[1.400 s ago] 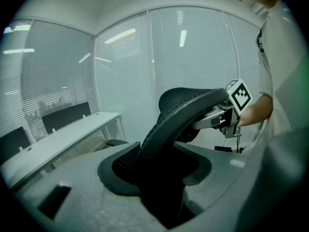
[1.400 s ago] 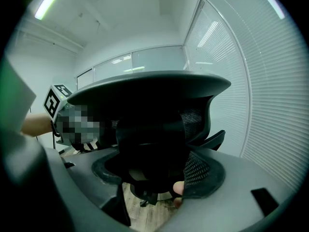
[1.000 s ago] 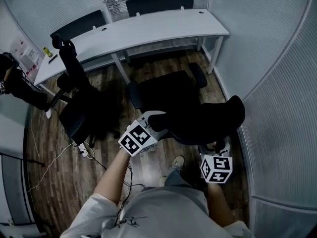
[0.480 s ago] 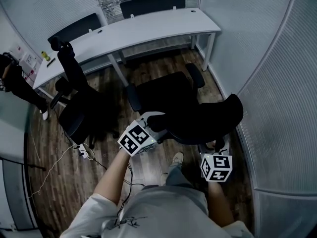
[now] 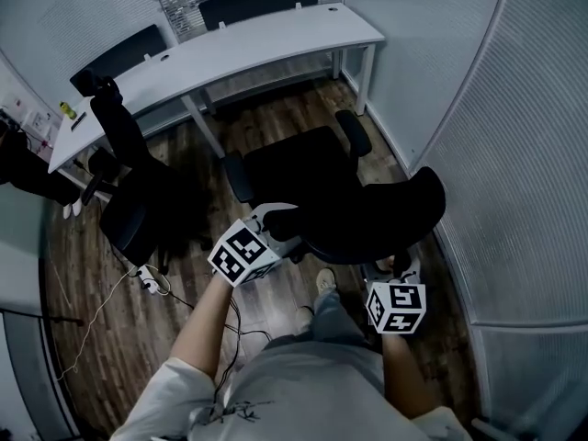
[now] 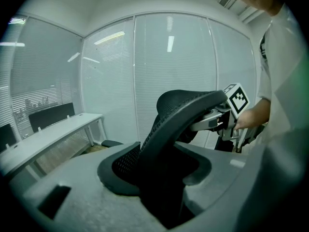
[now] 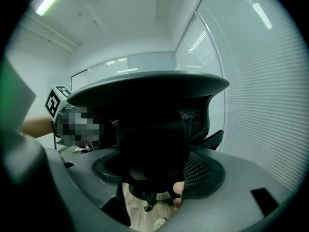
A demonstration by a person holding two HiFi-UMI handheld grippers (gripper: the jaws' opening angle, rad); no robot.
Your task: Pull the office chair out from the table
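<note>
Far left, a spare chair (image 5: 138, 211) sits by the end of the white table (image 5: 230, 49). Now the left gripper (image 5: 278, 219) — jaws part-way open and clamped on the left edge of the black mesh backrest (image 5: 377, 220), the rim wedged right between them. The office chair (image 5: 303, 168) itself stands on the wooden floor (image 5: 92, 283), clear of the table, seat facing it. Over on the right, the right gripper (image 5: 400, 266) has its jaws closed around the backrest's other end — just beside the frosted wall (image 5: 514, 173).
</note>
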